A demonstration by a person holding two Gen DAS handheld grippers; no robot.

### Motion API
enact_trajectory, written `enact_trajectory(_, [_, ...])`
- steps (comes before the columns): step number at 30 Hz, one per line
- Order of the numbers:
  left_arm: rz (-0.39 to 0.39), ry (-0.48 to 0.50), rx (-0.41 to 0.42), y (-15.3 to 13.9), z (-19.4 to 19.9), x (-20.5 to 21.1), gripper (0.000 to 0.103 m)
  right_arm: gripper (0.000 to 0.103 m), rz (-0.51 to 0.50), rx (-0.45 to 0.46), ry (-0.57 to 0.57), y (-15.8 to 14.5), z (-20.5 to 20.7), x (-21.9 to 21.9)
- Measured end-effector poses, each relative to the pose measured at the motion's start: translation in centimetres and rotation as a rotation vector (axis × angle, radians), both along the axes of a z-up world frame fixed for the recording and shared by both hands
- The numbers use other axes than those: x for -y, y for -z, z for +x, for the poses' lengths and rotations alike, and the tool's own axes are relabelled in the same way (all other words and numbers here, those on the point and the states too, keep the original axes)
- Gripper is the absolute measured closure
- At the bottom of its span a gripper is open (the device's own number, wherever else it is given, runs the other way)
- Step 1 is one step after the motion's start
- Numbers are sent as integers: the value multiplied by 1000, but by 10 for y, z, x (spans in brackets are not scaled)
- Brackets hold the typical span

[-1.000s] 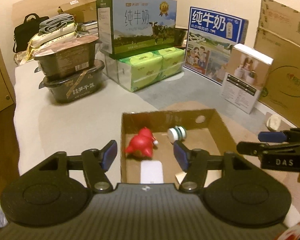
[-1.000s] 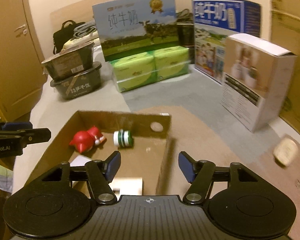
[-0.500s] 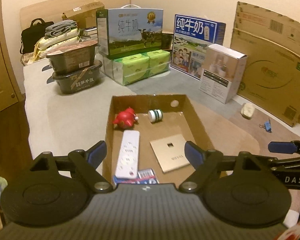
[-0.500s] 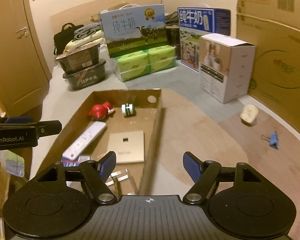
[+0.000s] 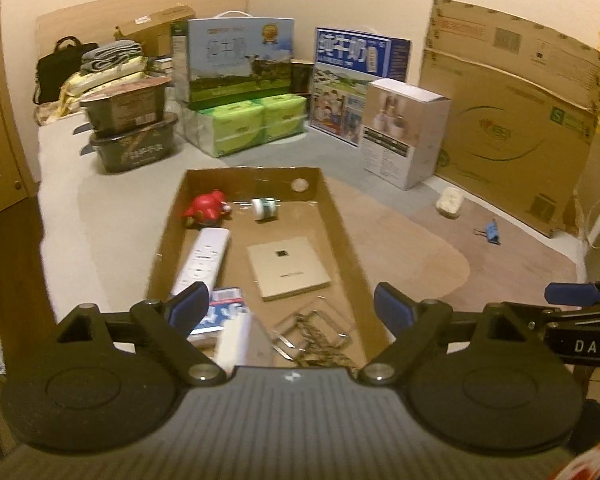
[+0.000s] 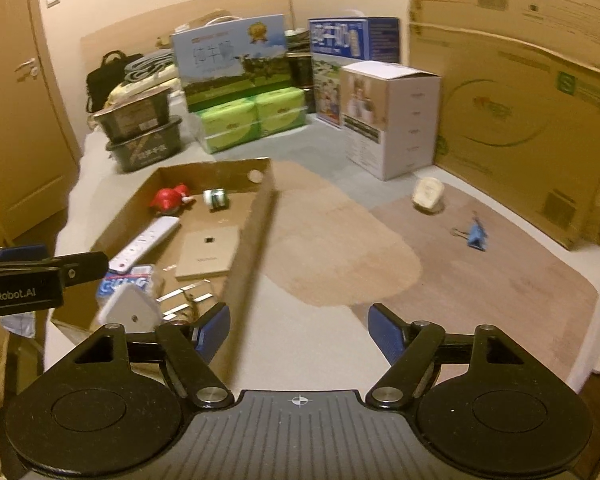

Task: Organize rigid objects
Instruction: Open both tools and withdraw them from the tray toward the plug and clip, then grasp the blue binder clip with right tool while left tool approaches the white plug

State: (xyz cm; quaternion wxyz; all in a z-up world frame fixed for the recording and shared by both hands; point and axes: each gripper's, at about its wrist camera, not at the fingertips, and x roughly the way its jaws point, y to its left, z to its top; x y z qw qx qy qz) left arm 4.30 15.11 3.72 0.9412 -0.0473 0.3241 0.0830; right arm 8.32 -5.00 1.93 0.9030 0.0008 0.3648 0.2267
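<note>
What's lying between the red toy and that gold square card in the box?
The small green-and-white spool sits roughly between the red toy and the gold card; otherwise bare cardboard. Clearest in the left wrist view.
</note>
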Motion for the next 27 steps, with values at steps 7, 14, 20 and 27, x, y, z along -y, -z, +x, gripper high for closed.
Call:
enact_trajectory(7, [-9, 53, 0, 1, 9, 31, 15, 27, -7, -3, 84, 4, -4, 42])
enact_trajectory(14, [-21, 111, 6, -1, 28, 60, 15, 27, -1, 8, 154, 3, 4, 78])
enact_trajectory(20, [-27, 163, 4, 0, 50, 79, 15, 27, 6, 23, 206, 3, 17, 104])
enact_trajectory(27, [-19, 224, -7, 4, 81, 98, 15, 27, -13, 56, 203, 7, 37, 127])
